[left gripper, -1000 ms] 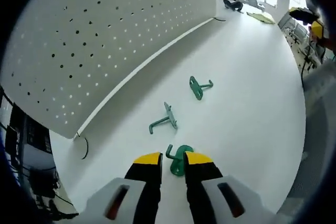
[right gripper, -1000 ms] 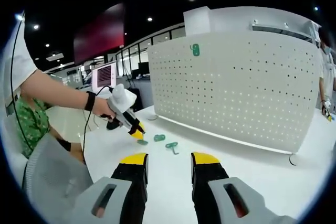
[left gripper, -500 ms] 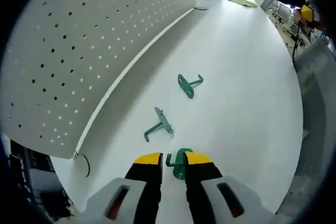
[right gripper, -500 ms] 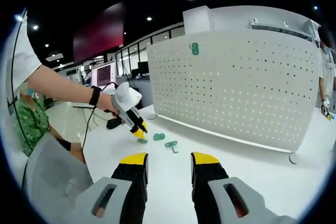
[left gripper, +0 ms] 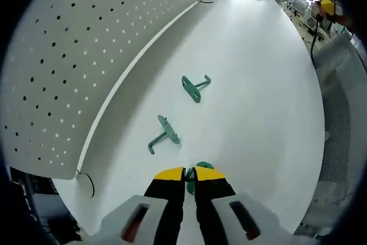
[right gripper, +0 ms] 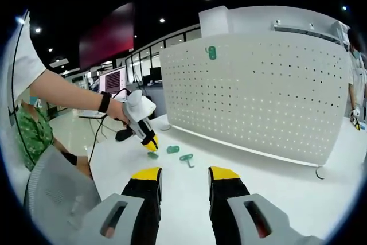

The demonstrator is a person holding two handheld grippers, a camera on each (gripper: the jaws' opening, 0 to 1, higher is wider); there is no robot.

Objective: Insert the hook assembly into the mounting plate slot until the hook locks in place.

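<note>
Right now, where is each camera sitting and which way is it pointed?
Left gripper view: rides the left claw, looking down along the table; its jaws pinch a green hook.
Right gripper view: rides the right claw, held back, facing the pegboard; a forearm shows.
Shared: left claw, two loose hooks, pegboard.
</note>
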